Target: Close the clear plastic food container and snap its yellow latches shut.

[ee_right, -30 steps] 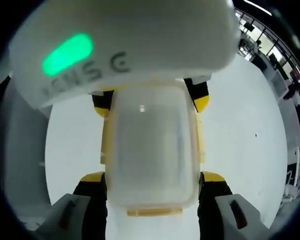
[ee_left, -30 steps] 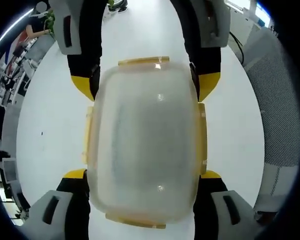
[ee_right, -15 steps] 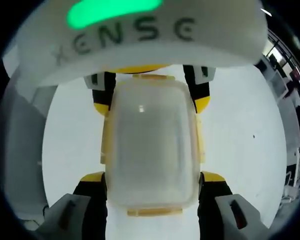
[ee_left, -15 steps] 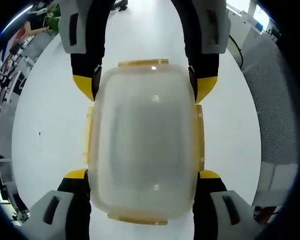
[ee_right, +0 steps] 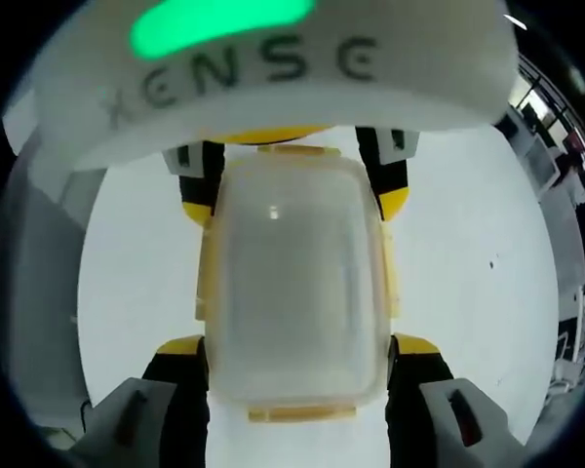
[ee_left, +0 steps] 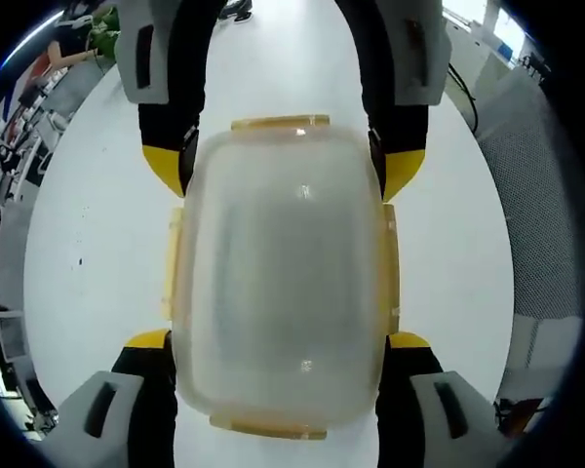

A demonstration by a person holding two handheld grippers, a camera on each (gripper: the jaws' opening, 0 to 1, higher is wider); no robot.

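left tool (ee_right: pixel 288 171) | shifted up right gripper view; lettering now visible

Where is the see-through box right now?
The clear container sits mid-picture in both views on the white table, squeezed at one end by the left gripper and at the other by the right gripper.

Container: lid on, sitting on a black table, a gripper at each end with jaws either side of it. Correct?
Not quite: the table is white, not black, as the left gripper view shows. The rest stands: the container has its lid on, with the left gripper at one end and the right gripper at the other, jaws either side of it.
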